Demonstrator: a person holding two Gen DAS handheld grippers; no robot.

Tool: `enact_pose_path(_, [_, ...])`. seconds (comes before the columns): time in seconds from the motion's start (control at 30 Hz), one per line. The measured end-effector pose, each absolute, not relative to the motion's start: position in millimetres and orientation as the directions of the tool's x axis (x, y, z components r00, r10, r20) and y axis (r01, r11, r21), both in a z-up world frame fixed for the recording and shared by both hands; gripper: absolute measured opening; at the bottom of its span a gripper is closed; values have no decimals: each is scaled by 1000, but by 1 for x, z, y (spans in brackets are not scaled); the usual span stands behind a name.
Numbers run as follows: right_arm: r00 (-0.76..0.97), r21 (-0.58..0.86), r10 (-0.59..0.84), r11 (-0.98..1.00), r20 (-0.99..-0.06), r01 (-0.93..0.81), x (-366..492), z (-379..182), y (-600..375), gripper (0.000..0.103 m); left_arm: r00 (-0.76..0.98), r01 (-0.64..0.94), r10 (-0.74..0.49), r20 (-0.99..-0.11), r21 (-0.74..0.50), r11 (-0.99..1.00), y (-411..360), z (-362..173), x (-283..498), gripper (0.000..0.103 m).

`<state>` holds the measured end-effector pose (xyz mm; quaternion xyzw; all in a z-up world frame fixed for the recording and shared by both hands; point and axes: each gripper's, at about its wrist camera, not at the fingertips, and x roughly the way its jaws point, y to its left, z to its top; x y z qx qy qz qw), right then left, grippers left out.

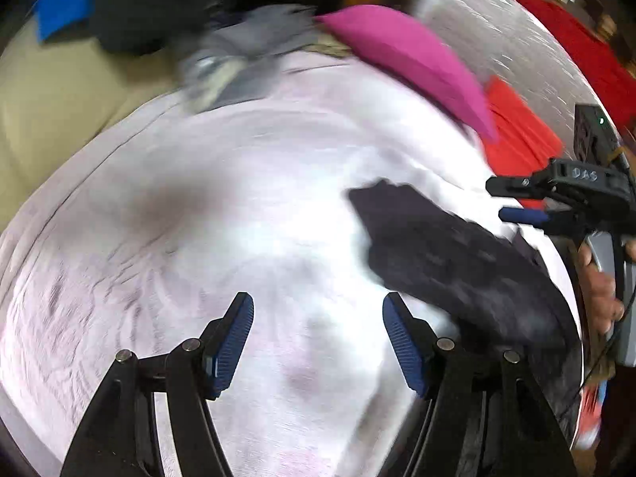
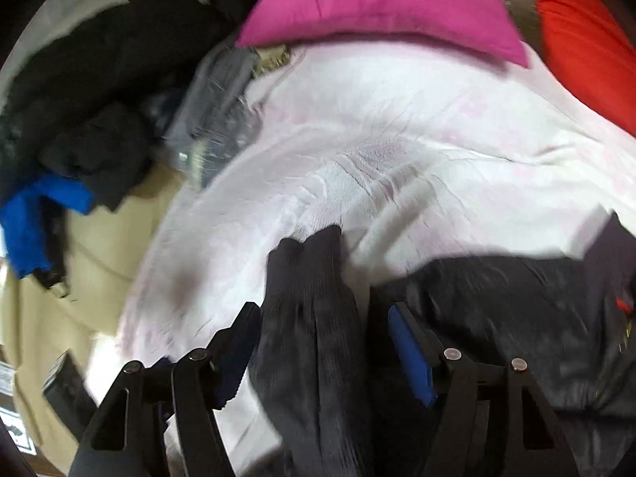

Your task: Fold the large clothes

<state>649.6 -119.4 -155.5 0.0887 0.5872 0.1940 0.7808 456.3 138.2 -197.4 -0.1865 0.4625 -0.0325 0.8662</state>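
Dark garment (image 2: 497, 318): lies on the white bedsheet (image 1: 238, 198), a ribbed cuff (probably a sleeve end) between the spread fingers of the right gripper (image 2: 318, 342). Left gripper (image 1: 318, 338): open, empty, above sheet. Advice: close squarely on the cuff, avoiding the sheet.

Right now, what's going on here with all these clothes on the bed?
A person is working with two handheld grippers over a pale pink sheet. A dark garment lies on it, and its ribbed sleeve runs between the open fingers of the right gripper, not yet clamped. The left gripper is open over bare sheet, holding nothing. A magenta pillow, a red cushion and a heap of dark clothes sit at the far side.
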Motion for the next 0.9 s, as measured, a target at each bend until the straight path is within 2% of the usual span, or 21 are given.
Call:
enact_pose_path(0.1, [185,341,374,921,-909,-187,672,-177,-94,70,602,-151,-205,-772,-362,920,139,-188,458,68])
enact_pose_path(0.3, [88,216,233,961,-968,-173,689,-225,-63,70,584,-126,-149,-798,-271,954,125,-185,461,68])
enact_pose_path(0.33, [87,200,218,964,-972,-172,688,-228,-61,67,581,-127,-149,-801,-269,955,122,-187,464,68])
enact_pose_path(0.37, [101,200,218,965,-971,-169,684,-230,-62,47,579,-135,-143,-803,-267,954,123,-187,468,68])
enact_pose_path(0.4, [119,198,220,964,-968,-175,681,-227,-63,34,579,-148,-131,-805,-262,954,125,-187,467,68])
enact_pose_path(0.43, [150,197,226,962,-962,-188,677,-221,-65,23,578,-155,-122,-807,-256,954,128,-189,465,68])
enact_pose_path(0.47, [185,214,252,955,-950,-205,672,-212,-68,17,578,-163,-111,-808,-249,955,131,-190,464,68])
enact_pose_path(0.7, [442,235,314,945,-840,-225,613,-121,-118,16,588,-170,-100,-802,-244,955,126,-188,458,68])
enact_pose_path(0.9, [650,333,298,940,-700,-72,538,-41,-230,16,619,-27,-158,-769,-222,975,79,-176,448,68])
